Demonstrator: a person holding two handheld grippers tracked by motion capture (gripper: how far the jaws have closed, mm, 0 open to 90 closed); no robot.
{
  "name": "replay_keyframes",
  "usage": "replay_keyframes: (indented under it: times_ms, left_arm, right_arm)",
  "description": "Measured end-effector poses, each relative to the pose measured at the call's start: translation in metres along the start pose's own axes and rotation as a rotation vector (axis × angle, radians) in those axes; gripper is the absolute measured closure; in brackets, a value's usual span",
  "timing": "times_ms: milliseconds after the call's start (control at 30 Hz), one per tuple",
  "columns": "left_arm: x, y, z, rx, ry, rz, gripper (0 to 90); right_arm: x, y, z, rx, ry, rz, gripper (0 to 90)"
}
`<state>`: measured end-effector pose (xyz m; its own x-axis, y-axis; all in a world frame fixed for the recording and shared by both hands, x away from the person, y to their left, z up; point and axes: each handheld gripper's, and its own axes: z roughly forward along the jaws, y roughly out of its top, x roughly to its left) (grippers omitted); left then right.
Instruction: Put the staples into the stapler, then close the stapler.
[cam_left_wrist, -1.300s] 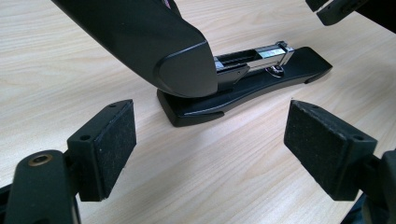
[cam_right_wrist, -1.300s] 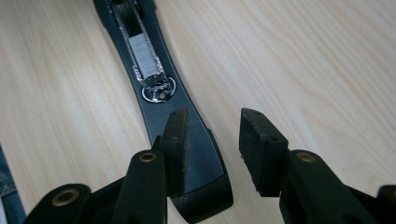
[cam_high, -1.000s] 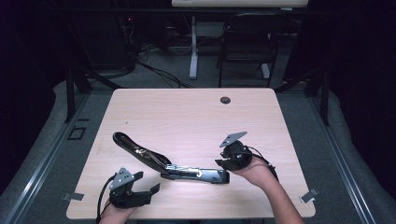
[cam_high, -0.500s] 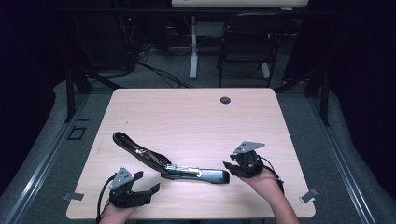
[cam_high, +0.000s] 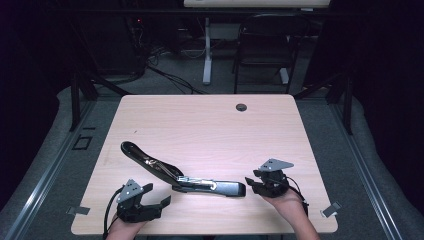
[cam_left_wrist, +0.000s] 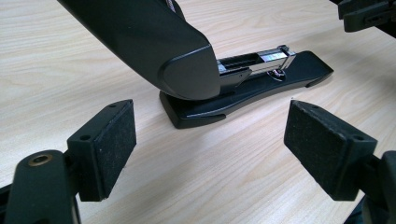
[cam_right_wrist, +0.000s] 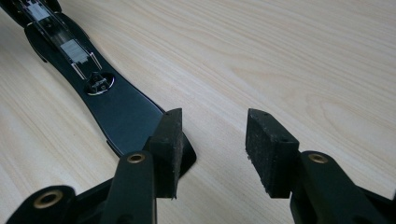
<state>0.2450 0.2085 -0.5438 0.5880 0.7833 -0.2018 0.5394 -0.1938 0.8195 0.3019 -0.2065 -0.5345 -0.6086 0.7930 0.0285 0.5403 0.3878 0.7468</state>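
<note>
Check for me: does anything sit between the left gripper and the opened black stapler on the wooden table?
Nothing visible does. The left gripper has its jaws wide open, with bare wooden table up to the black stapler's flat base and raised top arm. The right gripper sits at the base's far end, not in this path.

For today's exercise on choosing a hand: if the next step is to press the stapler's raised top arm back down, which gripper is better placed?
Probably the left gripper. The stapler lies hinged open, its raised top arm rising just beyond the left gripper's open jaws. The right gripper sits beside the base's far tip.
</note>
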Motion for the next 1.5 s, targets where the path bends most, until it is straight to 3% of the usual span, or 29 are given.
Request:
replay_keyframes:
  times_ms: [500, 967, 1500]
  left_arm:
    - [0.003, 0.001, -0.002, -0.005, 0.008, -0.008, 17.0]
    - [0.011, 0.003, -0.007, -0.060, 0.026, -0.039, 17.7]
    - [0.025, 0.011, -0.017, -0.161, 0.069, -0.100, 17.8]
  right_arm:
    - [0.003, -0.006, 0.001, -0.020, 0.019, 0.016, 56.3]
    - [0.007, -0.006, -0.001, -0.037, 0.042, 0.004, 56.5]
    - [0.014, -0.005, -0.002, -0.076, 0.049, -0.020, 60.7]
